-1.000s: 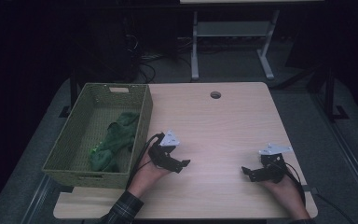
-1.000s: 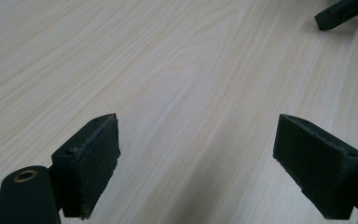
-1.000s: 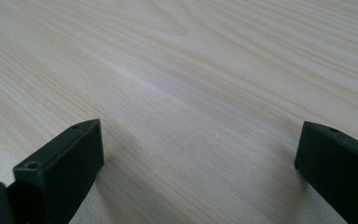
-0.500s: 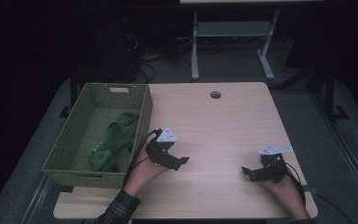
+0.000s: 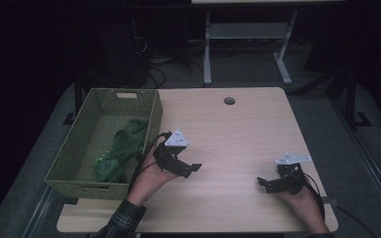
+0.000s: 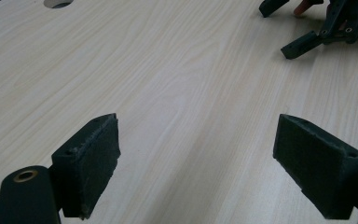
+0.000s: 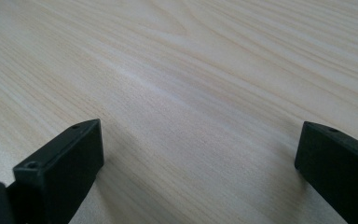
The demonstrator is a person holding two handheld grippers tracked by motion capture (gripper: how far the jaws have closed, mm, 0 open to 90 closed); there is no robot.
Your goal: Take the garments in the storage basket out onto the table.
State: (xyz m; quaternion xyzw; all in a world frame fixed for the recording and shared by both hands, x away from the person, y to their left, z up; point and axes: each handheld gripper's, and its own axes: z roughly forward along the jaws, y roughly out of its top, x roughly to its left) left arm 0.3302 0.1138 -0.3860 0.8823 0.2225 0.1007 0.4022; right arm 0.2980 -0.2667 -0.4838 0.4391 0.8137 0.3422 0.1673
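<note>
A woven olive basket (image 5: 155,115) stands at the table's left edge and holds a crumpled green cloth (image 5: 120,150). Just right of the basket, my left gripper (image 5: 191,169) (image 6: 196,163) hovers low over bare wood, open, with nothing between its pads (image 6: 93,161). My right gripper (image 5: 264,184) (image 7: 200,168) rests near the front right of the table, also open and empty, jaws pointing left. In the left gripper view the right gripper (image 6: 307,42) appears far off at the top right.
The light wooden table (image 5: 228,134) has a round cable hole (image 5: 229,100) (image 6: 58,3) near its far edge. Beyond the table are a white desk frame (image 5: 248,34) and cables on a dark floor.
My left gripper has drifted slightly forward, away from the person. The right gripper and the basket have stayed where they were.
</note>
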